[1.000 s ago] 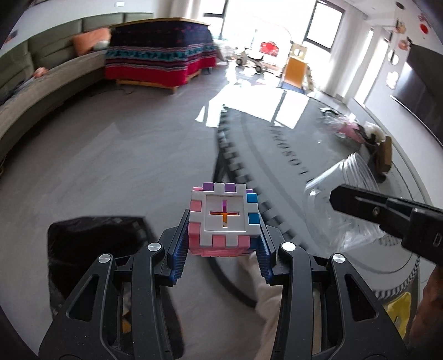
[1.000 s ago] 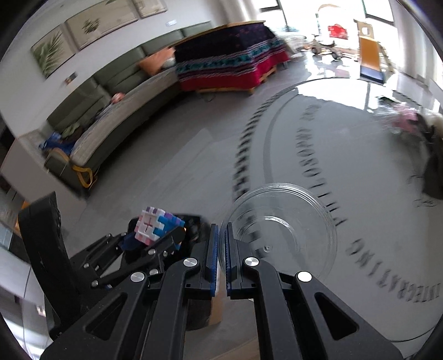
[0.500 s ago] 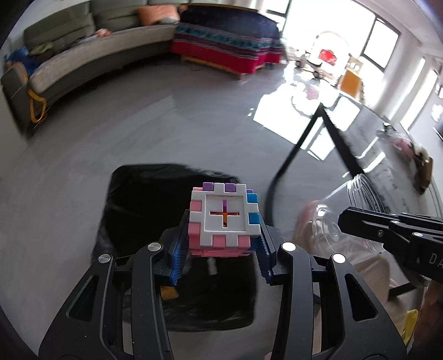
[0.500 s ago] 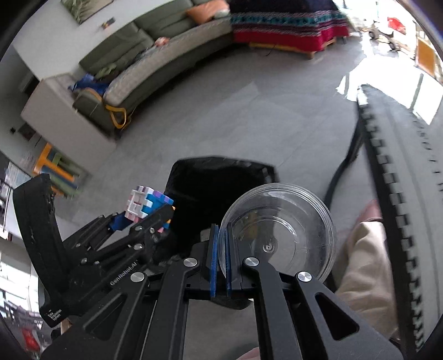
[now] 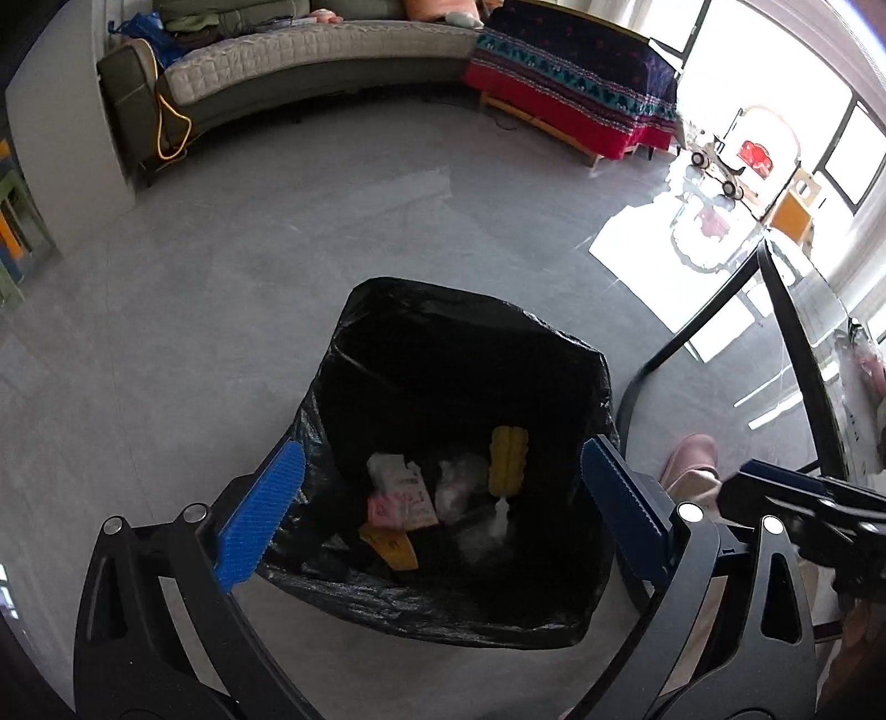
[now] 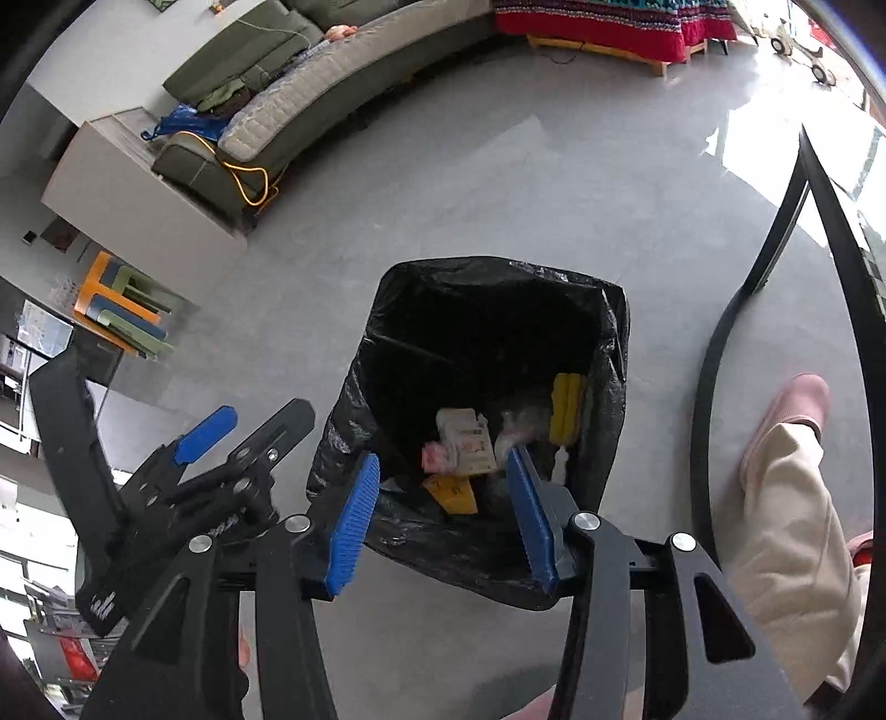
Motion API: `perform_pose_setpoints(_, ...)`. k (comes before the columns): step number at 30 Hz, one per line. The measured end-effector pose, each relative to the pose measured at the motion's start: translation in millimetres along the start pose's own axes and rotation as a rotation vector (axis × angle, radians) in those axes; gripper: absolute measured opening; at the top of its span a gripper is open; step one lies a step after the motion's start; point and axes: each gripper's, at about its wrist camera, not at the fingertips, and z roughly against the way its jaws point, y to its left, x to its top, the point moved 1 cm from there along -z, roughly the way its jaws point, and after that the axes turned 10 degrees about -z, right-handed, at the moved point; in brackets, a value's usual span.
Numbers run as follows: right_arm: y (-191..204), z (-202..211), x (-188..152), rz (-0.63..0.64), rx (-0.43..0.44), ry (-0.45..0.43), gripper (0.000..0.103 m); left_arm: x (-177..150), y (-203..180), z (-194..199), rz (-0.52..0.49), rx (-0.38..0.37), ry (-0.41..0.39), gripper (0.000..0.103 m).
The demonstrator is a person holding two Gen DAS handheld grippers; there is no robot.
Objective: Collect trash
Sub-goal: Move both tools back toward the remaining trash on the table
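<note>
Now both claws hang over the black-lined trash bin (image 5: 476,354): the left claw (image 5: 437,498) has just sprung wide apart, the right claw (image 6: 443,498) has just been opening, both empty. Withdraw clear of the liner rim.

**Plastics, polish and cloth**

We see a crinkled, glossy black plastic bin liner (image 5: 387,603), ribbed blue pads (image 5: 260,518) on matt black plastic gripper arms with shiny metal rivets, a smooth grey floor (image 5: 221,288) with a sheen, and a woven patterned cloth (image 5: 576,83) beside the fabric sofa (image 5: 310,52).
</note>
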Motion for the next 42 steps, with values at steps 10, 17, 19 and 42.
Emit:
perform_pose_setpoints(10,-22.3,23.3,-0.4,-0.021,0.016,-0.072,0.05,8.7,-38.5,1.3,-0.083,-0.029,0.008,0.097)
perform_pose_setpoints(17,-63.3,61.0,-1.5,-0.06,0.006,-0.157,0.05,21.4,-97.3,1.2,-0.185,-0.142,0.014,0.097)
perform_pose_setpoints(19,-75.2,69.7,-1.0,-0.075,0.004,-0.177,0.05,25.7,-118.4,2.0,-0.223,-0.161,0.011,0.097)
perform_pose_setpoints(42,-278.6,216.9,12.8,-0.413,-0.149,-0.455,0.05,74.8,-388.2,3.8,-0.619,-0.379,0.006,0.097)
